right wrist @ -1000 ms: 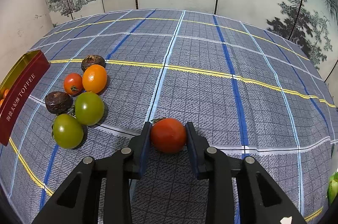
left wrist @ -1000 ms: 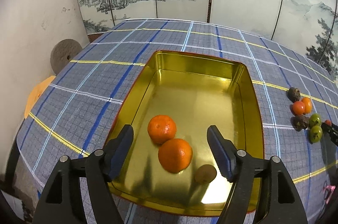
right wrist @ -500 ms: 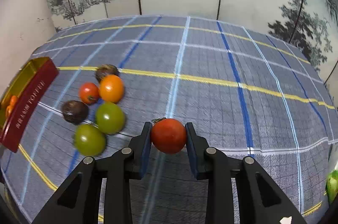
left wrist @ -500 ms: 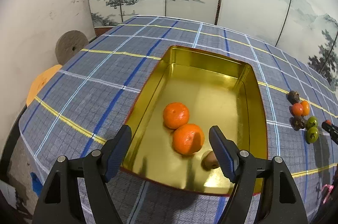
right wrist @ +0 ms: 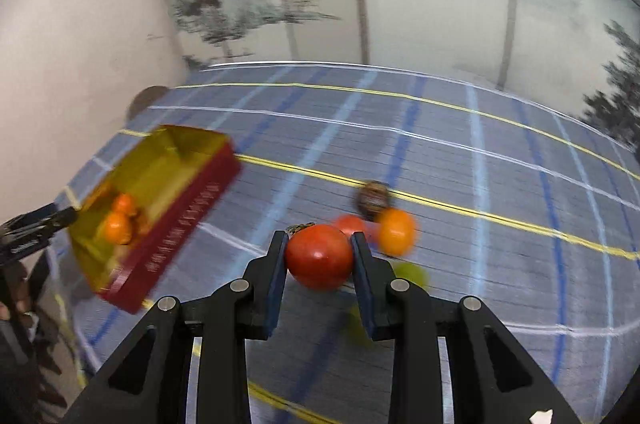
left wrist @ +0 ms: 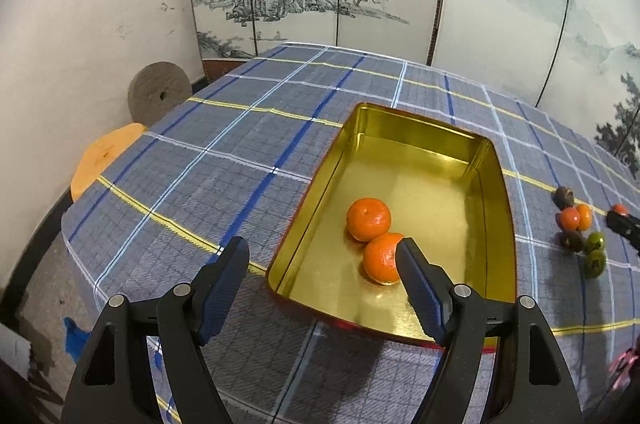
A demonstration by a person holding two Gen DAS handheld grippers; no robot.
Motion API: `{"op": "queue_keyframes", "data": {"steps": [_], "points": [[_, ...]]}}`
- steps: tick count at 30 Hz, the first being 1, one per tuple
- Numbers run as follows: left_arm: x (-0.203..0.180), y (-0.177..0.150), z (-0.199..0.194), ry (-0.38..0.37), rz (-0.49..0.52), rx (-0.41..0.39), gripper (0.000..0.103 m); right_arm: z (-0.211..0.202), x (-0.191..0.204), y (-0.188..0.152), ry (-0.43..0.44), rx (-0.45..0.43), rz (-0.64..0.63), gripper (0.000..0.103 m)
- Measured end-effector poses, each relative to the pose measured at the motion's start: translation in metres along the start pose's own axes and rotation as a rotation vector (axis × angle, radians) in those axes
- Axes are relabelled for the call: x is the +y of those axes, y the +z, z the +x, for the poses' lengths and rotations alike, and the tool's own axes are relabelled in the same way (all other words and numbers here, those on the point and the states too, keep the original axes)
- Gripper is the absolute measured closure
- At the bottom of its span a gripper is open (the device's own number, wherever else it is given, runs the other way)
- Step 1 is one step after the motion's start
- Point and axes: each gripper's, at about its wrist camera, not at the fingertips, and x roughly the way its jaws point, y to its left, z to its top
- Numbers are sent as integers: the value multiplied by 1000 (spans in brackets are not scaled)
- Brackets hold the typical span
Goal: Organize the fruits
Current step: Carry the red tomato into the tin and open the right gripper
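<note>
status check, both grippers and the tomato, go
Right gripper shut on red tomato, lifted, view blurred. Left gripper open, empty, near gold tin holding two oranges. Nothing seen blocking the tin.

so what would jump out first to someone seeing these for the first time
Probably the red tomato clamped in the right gripper, dead centre of the right wrist view, held above the plaid tablecloth. Next, the shiny gold tin on the cloth in the left wrist view, with two bright oranges touching inside it. The left gripper hangs open over the tin's near edge.
</note>
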Motion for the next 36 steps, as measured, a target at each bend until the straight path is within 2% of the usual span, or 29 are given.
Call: {"op": "queue_keyframes", "data": {"steps": [7,14,22,36], "points": [[15,-3,0,22,-25,12,27,24,74,11,148,24,-112,74],[28,-11,6,56,-58,60,27,50,137,13,227,57,-223,74],[44,-15,8,59,-108,87,27,74,165,9,255,107,-273,74],[63,-18,11,80,-155,103,27,92,187,-5,237,149,-348,74]]}}
